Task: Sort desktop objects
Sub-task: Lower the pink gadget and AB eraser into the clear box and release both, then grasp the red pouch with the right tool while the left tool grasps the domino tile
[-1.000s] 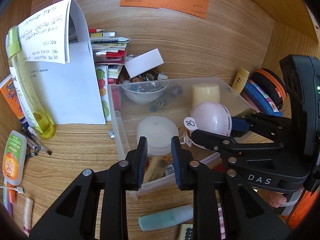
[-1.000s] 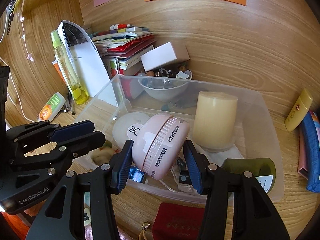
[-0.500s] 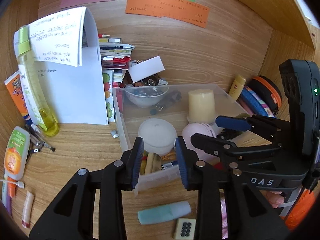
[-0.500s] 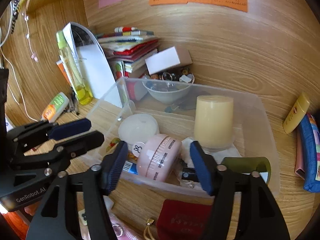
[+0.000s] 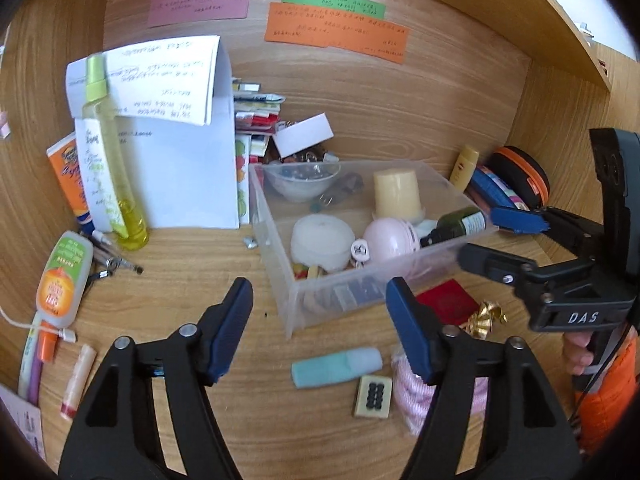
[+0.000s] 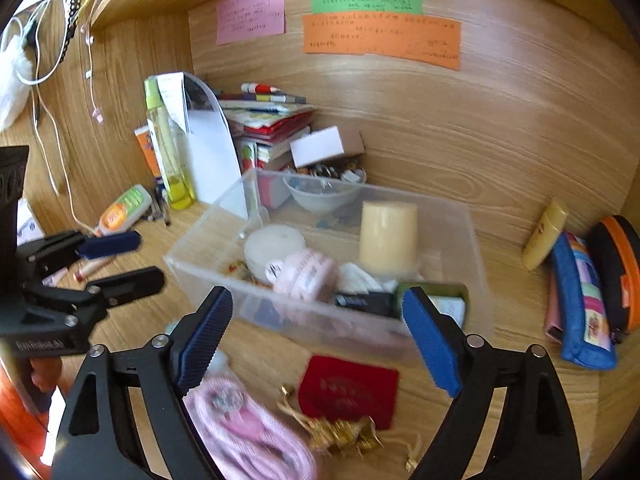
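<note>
Both your grippers, left gripper [image 5: 320, 320] and right gripper [image 6: 316, 332], hang open and empty; the pink timer [image 5: 390, 238] lies sorted inside the clear bin [image 5: 280, 264] at 12 o'clock.

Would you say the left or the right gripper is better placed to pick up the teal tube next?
Probably the left gripper. Its open jaws hang just above the teal tube on the desk, which lies between them in the left wrist view. The right gripper, also open, faces the red pouch.

Pink round timer [image 5: 390, 238] on side in clear bin [image 5: 280, 276].
</note>
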`<state>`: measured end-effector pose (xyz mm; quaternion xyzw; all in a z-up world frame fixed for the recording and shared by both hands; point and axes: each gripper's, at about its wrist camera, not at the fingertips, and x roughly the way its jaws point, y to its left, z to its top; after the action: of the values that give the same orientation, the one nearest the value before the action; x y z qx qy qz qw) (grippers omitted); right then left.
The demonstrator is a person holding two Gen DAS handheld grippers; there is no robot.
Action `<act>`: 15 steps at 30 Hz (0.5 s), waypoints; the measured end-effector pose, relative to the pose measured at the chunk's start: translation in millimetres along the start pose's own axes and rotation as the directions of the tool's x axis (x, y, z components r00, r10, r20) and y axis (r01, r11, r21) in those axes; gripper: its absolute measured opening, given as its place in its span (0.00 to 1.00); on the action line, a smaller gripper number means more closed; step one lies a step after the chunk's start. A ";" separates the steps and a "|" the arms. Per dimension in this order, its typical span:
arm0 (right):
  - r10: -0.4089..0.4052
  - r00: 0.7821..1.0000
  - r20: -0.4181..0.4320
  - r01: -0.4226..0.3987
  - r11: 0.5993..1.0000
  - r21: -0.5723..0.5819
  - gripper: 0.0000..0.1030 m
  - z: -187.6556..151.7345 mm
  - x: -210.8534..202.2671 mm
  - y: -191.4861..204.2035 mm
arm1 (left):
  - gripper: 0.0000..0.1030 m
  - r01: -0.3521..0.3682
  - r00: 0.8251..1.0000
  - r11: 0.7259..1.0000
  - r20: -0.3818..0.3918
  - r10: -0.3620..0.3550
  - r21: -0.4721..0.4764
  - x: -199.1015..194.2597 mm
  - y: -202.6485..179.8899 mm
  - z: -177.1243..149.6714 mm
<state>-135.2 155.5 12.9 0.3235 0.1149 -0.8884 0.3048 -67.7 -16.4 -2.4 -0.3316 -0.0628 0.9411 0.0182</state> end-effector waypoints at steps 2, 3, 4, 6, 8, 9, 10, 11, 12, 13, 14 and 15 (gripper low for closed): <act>-0.019 0.999 -0.028 0.019 1.000 -0.009 0.83 -7.9 -3.4 -4.7 | 0.67 -0.013 1.000 1.000 -0.012 0.013 0.011 -1.6 0.0 -4.0; -0.027 0.999 -0.038 0.027 1.000 -0.012 0.83 -11.4 -5.4 -6.5 | 0.67 -0.021 1.000 1.000 -0.019 0.021 0.016 -2.4 0.7 -6.2; -0.036 0.998 -0.055 0.035 0.999 -0.019 0.83 -16.0 -6.9 -8.6 | 0.70 -0.025 0.999 1.000 -0.031 0.025 0.018 -2.3 1.9 -8.6; -0.053 0.996 -0.078 0.051 0.998 -0.033 0.83 -25.3 -11.1 -12.1 | 0.76 -0.028 0.998 1.000 -0.051 0.028 0.009 -1.9 5.5 -13.8; -0.072 0.994 -0.087 0.069 0.997 -0.037 0.83 -33.9 -15.5 -14.9 | 0.76 -0.034 0.997 0.999 -0.072 0.035 0.009 -1.9 8.2 -19.6; -0.085 0.992 -0.092 0.082 0.996 -0.040 0.83 -39.4 -18.7 -16.1 | 0.76 -0.042 0.995 0.999 -0.087 0.043 0.010 -0.5 9.4 -23.3; -0.097 0.991 -0.095 0.093 0.995 -0.042 0.83 -43.5 -20.8 -17.8 | 0.76 -0.045 0.994 0.999 -0.096 0.046 0.011 -0.1 10.3 -26.3; -0.109 0.989 -0.099 0.106 0.993 -0.043 0.83 -48.9 -23.0 -19.9 | 0.76 -0.046 0.993 0.999 -0.108 0.047 0.012 0.8 11.0 -29.5; -0.115 0.988 -0.103 0.112 0.993 -0.041 0.83 -52.4 -24.1 -21.5 | 0.76 -0.043 0.991 0.999 -0.123 0.045 0.013 1.9 11.6 -33.2; -0.120 0.987 -0.110 0.117 0.992 -0.037 0.83 -56.5 -24.6 -23.3 | 0.76 -0.038 0.990 0.999 -0.138 0.039 0.014 3.2 11.8 -36.8; -0.123 0.985 -0.117 0.121 0.992 -0.031 0.83 -59.4 -25.1 -24.4 | 0.76 -0.032 0.988 0.999 -0.151 0.034 0.014 4.2 11.6 -40.0; -0.126 0.984 -0.124 0.125 0.992 -0.023 0.83 -62.3 -24.7 -26.0 | 0.76 -0.027 0.986 1.000 -0.161 0.029 0.015 4.9 11.1 -42.9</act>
<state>-104.9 212.5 -18.6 0.3683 0.1605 -0.8830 0.2428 -44.6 -22.5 -40.0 -0.4076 -0.0504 0.9117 0.0120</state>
